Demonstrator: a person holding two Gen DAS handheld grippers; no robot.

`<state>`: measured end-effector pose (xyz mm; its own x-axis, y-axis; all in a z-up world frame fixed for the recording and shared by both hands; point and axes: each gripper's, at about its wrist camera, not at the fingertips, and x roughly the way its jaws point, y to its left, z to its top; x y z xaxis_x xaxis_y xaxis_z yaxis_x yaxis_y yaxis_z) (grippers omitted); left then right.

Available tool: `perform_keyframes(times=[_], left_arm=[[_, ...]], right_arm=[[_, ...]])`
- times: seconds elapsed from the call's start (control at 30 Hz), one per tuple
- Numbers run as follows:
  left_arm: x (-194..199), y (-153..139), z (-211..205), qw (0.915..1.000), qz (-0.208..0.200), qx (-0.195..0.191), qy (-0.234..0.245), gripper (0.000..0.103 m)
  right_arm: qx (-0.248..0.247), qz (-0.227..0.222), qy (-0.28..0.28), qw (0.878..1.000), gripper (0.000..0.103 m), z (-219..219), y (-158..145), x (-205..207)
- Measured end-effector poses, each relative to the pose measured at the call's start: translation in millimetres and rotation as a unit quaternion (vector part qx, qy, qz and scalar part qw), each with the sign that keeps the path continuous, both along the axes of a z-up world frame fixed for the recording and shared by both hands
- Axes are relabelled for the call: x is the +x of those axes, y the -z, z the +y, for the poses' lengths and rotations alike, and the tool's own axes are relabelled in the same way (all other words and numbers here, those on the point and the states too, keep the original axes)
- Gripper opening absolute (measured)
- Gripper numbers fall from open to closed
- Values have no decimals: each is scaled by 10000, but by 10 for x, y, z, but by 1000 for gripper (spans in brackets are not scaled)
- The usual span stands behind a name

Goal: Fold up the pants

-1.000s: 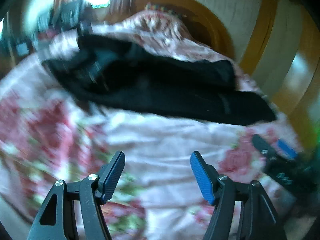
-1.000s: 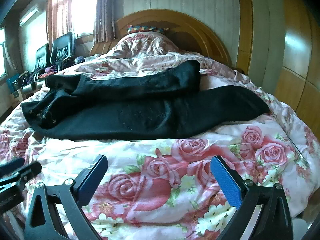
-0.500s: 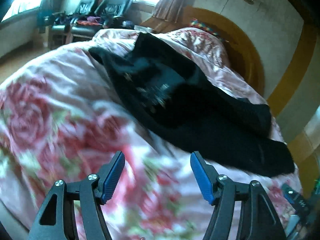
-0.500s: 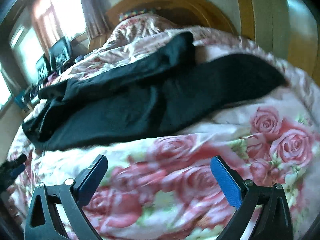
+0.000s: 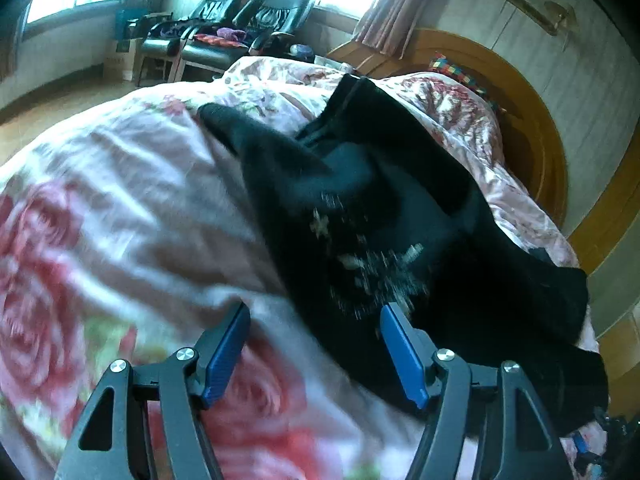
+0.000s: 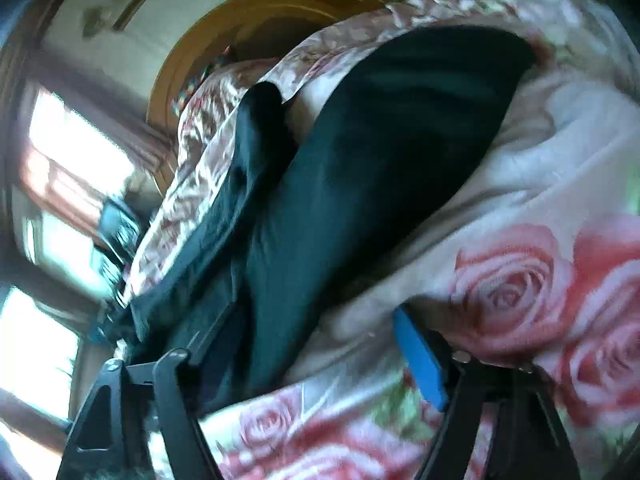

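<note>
Nearing black pants [image 5: 380, 216], both tools closer, right tool [image 6: 320, 352] narrowing, empty

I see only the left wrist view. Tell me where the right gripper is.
Observer: The right gripper is at the near edge of the pants, with one finger over black cloth and the other over the quilt.
Operator: Report its jaws.
Observer: They have just been closing, with that edge between them. The picture is blurred and shows no pinch.
Operator: Say what lies ahead of it.
Observer: Both legs run on toward the headboard, with a strip of quilt between their ends.
</note>
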<state>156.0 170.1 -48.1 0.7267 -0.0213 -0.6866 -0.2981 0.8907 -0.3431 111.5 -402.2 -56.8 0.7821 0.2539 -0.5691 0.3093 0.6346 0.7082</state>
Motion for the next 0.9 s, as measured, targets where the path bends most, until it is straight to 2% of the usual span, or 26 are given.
perform_keyframes(times=[0.17, 0.23, 0.3, 0.37, 0.4, 0.47, 0.53, 0.57, 0.6, 0.63, 0.67, 0.7, 0.73, 0.8, 0.9], left_arm=[[180, 16, 46, 9996, -74, -267, -53, 69], [275, 17, 56, 9997, -87, -221, -22, 68], [363, -1, 68, 9999, -99, -13, -44, 67], [452, 4, 126, 9997, -102, 65, -198, 66], [485, 27, 151, 9996, -79, 26, -255, 66], [522, 80, 160, 9995, -10, 16, -314, 66], [561, 102, 110, 9994, 25, 209, -273, 65], [573, 105, 81, 9993, 34, 307, -225, 62], [573, 112, 64, 9993, 34, 343, -165, 49], [586, 126, 54, 9993, 89, 336, -124, 41], [575, 133, 54, 9993, 128, 334, -141, 38], [557, 124, 56, 9994, 137, 296, -130, 24], [551, 117, 43, 9996, 147, 232, -31, 17], [549, 65, -13, 9985, 302, 414, 168, 12], [464, -92, -45, 9976, 124, 614, 295, 7]], right_arm=[[224, -172, 11, 9996, 74, -19, 26, 103], [212, -133, -31, 9997, 73, -21, 58, 157], [181, -113, -97, 9997, 70, -19, 76, 221], [83, -61, -155, 9998, 58, -9, 74, 289], [61, 15, -173, 9998, 46, -20, 89, 303], [103, 123, -165, 9997, 33, -84, 146, 295], [271, 173, -129, 9994, 27, -144, 219, 289], [330, 220, -127, 9991, 24, -160, 247, 298], [374, 270, -143, 9988, 21, -173, 275, 302], [435, 295, -161, 9985, 20, -189, 294, 308], [531, 306, -178, 9980, 20, -212, 306, 317], [580, 301, -190, 9977, 18, -234, 308, 306], [571, 295, -211, 9977, 16, -240, 300, 310], [318, 298, -264, 9987, 15, -206, 249, 308], [-257, 329, -304, 9987, 12, -92, 117, 306]])
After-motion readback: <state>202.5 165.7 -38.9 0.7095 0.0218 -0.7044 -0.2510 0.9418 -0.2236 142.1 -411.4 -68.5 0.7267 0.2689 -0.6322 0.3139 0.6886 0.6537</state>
